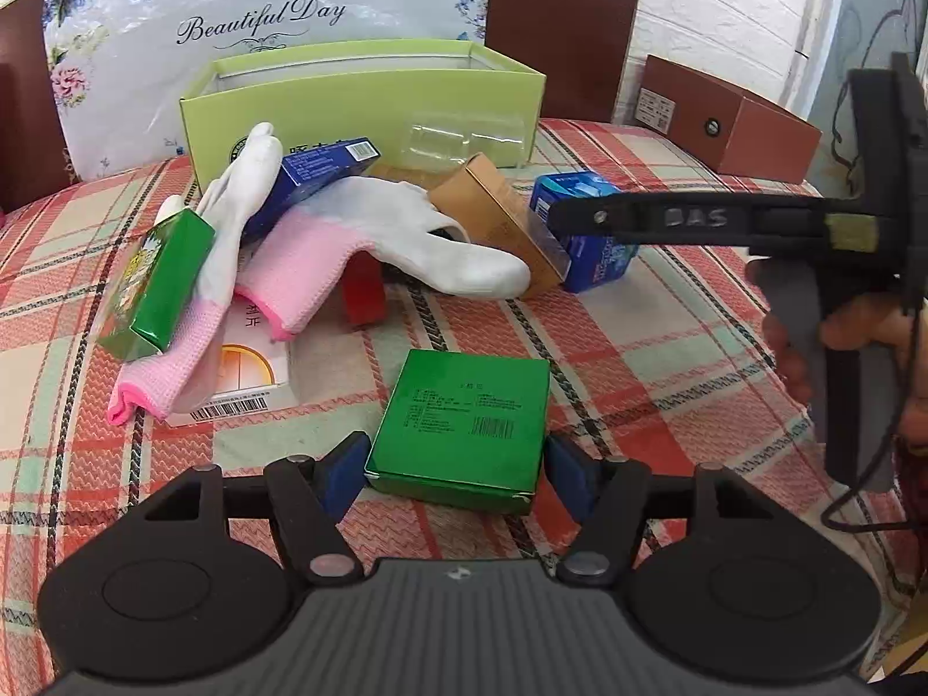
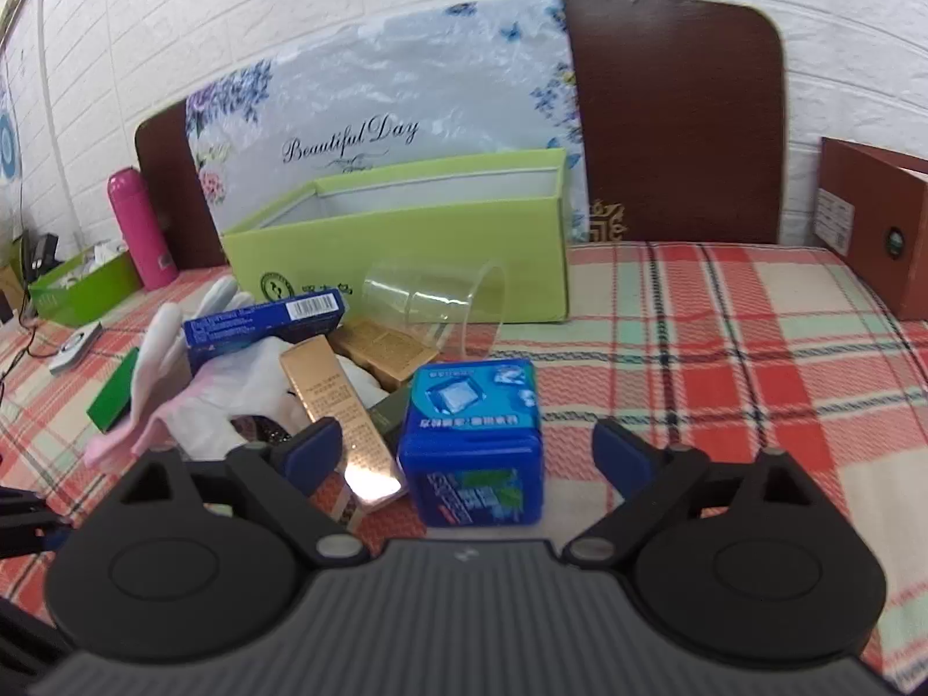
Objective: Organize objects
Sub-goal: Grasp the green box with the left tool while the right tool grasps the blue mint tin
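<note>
1. Green flat box point(image 1: 461, 426) sits between the left gripper point(image 1: 458, 467) pads, which look closed on its sides for lifting.
2. Right gripper point(image 2: 467, 455) stands wide around the blue tub point(image 2: 472, 441), not gripping.
3. Lime bin point(image 2: 406, 232) waits beyond both.

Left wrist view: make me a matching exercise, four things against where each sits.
Things:
1. flat green box
2. blue tub
3. clear cup
4. brown box

Places:
A. on its side before the lime bin
B. far right table corner
C. between the left gripper's pads
D. between the right gripper's open pads

Pairs: 1-C, 2-D, 3-A, 4-B
</note>
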`<action>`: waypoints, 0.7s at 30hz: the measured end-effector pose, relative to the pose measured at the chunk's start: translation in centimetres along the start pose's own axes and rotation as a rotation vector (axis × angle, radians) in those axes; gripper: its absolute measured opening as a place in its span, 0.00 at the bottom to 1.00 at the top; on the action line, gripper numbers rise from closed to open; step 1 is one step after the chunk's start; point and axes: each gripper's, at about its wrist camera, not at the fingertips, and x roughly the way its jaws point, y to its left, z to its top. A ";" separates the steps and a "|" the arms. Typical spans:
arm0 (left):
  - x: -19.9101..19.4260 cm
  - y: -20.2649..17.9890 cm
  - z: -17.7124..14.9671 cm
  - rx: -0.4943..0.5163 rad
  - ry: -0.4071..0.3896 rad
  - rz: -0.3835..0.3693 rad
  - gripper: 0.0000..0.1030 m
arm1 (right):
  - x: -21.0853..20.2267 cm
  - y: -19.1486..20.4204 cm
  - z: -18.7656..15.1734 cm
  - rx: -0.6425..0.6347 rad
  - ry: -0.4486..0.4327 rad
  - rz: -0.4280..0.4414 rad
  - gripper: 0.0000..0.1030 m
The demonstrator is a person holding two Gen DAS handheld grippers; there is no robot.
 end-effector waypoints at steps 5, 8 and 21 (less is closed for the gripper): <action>0.4 0.3 0.0 -0.025 0.006 -0.011 0.66 | -2.2 -0.8 -1.0 0.075 0.015 0.025 0.54; 0.3 0.4 0.0 -0.023 0.008 -0.015 0.65 | -5.5 -0.6 -2.3 0.080 0.024 0.108 0.54; 1.7 -0.4 1.0 -0.038 0.008 0.025 0.71 | -8.4 2.0 -5.6 -0.002 0.069 0.049 0.59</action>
